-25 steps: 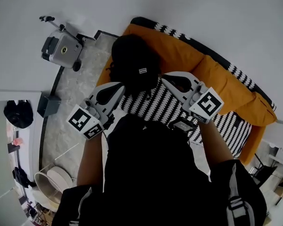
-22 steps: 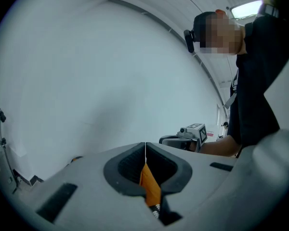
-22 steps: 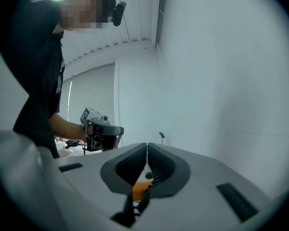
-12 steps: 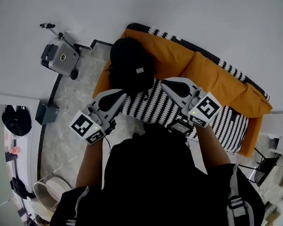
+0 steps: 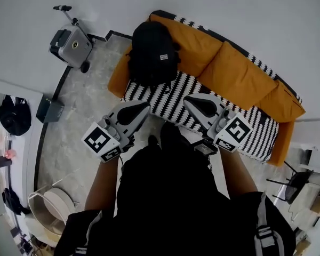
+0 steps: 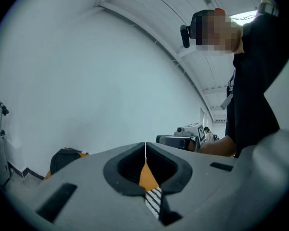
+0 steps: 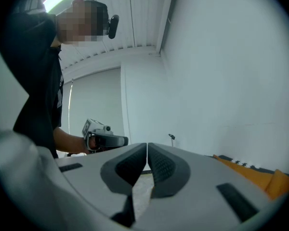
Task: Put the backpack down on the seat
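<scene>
- Both grippers have backed away from the sofa since the earlier frame. The backpack [image 5: 152, 52] now lies further off, at about 12 o'clock from the left gripper [image 5: 143, 109].
- Backpack is on the striped seat [image 5: 173, 97], at its left end, leaning on the orange cushion [image 5: 197, 47]. Nothing touches it.
- Left gripper: fingers pressed together, empty.
- Right gripper [image 5: 189, 102]: same, nothing between.
- Judgement: the put-down looks done, and the step in hand is the retreat.
- To do it well: back straight off toward 6 o'clock, keep both tips level and clear of straps, and watch that the bag doesn't slump off the seat end at 9 o'clock.
</scene>
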